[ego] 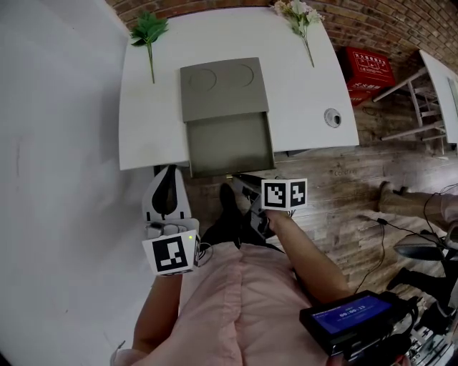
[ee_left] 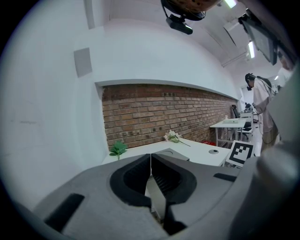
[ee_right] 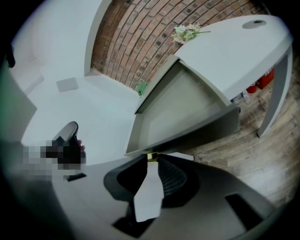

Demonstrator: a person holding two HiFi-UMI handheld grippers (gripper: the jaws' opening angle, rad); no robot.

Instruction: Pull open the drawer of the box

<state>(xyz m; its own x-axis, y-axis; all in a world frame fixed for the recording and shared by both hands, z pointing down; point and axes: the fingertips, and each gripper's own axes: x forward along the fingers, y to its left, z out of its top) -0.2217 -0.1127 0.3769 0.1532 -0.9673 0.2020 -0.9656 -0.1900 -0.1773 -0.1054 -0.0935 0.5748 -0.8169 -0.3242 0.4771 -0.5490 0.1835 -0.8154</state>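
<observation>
A grey box (ego: 223, 86) lies on the white table (ego: 308, 86). Its drawer (ego: 230, 143) stands pulled out past the table's near edge, and its inside looks bare. My right gripper (ego: 236, 176) is at the middle of the drawer front. In the right gripper view its fingertips (ee_right: 151, 159) close on the small brass knob (ee_right: 151, 157) under the drawer (ee_right: 183, 103). Held back to the left below the table edge, my left gripper (ego: 169, 171) touches nothing; its jaws (ee_left: 150, 157) are shut and point toward the box (ee_left: 171, 153).
A green sprig (ego: 149, 32) and a white flower stem (ego: 300, 18) lie at the table's far corners. A round grommet (ego: 333, 117) sits at its right. A red box (ego: 368, 68) and another table (ego: 436, 78) stand on the wood floor to the right. A white wall runs along the left.
</observation>
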